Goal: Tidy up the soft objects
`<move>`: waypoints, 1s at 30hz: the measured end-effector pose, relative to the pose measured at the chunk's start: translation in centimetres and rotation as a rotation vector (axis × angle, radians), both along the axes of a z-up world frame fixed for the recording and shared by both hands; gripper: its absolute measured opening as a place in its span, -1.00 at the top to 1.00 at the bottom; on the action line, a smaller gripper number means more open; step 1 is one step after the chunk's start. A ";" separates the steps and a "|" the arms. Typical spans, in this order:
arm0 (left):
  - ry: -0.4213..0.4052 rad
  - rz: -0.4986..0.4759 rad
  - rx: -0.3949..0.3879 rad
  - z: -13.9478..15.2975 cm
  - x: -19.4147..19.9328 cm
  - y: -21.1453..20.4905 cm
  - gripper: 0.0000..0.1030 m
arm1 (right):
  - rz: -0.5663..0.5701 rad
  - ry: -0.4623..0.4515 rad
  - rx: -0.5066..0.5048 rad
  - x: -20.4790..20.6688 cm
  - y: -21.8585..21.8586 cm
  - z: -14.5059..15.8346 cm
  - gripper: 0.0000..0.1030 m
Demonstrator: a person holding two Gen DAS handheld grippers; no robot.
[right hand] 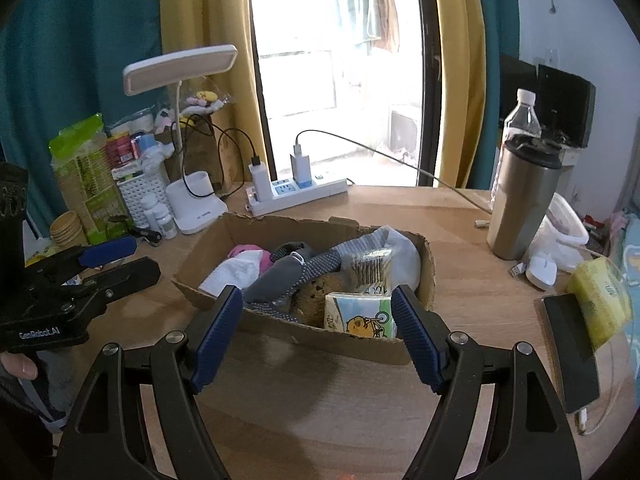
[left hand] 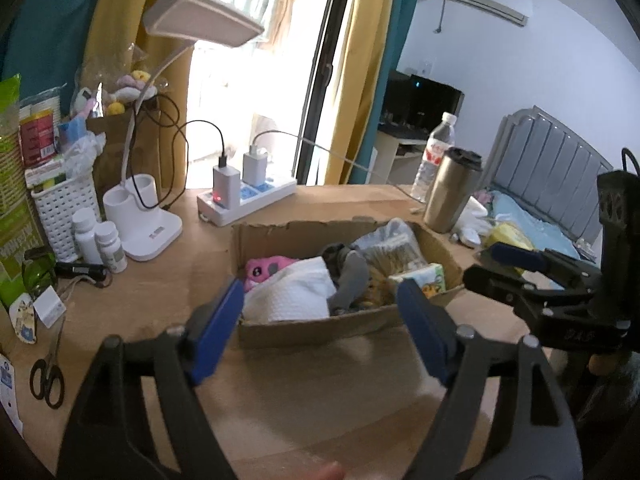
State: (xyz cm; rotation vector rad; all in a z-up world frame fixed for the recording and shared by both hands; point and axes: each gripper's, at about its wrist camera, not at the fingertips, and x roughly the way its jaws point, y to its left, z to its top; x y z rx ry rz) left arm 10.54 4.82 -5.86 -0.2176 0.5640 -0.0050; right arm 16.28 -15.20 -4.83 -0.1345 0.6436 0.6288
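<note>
In the middle of the tabletop [right hand: 320, 400] sits an open cardboard box [right hand: 256, 320], and the soft things lie piled inside it: a white cloth [left hand: 296, 294] at one end with a pink plush toy [left hand: 262, 268] tucked behind it, a grey sock [right hand: 280, 276] draped across the middle, and a tissue pack [right hand: 358, 316] with a cartoon print wedged upright against the near wall at the other end. They look gathered there on purpose, pressed together so the low box walls keep them from sliding out; I would judge the sorting close to done.

The left tool [left hand: 320, 320] hangs in front of the box on the cloth side, tilted down toward it, its blue pads [left hand: 216, 328] spread wide with nothing between them and touching nothing. The right tool [right hand: 318, 326] hovers just beside it, facing the tissue-pack end, equally wide and empty.

Around the box stand a power strip [right hand: 298, 192], a white desk lamp [right hand: 180, 66] and a steel tumbler [right hand: 522, 200], all clear of both tools.
</note>
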 end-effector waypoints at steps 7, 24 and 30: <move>-0.026 -0.009 0.019 1.0 -1.8 -0.9 -0.58 | -0.015 -0.049 0.006 -2.2 -0.6 1.3 -0.55; -0.122 -0.011 0.078 4.4 -6.5 -2.7 -0.83 | -0.060 -0.191 0.031 -8.3 -2.6 4.9 -0.66; -0.175 -0.015 0.102 6.4 -8.3 -3.6 -0.84 | -0.079 -0.251 0.046 -10.4 -3.7 6.8 -0.66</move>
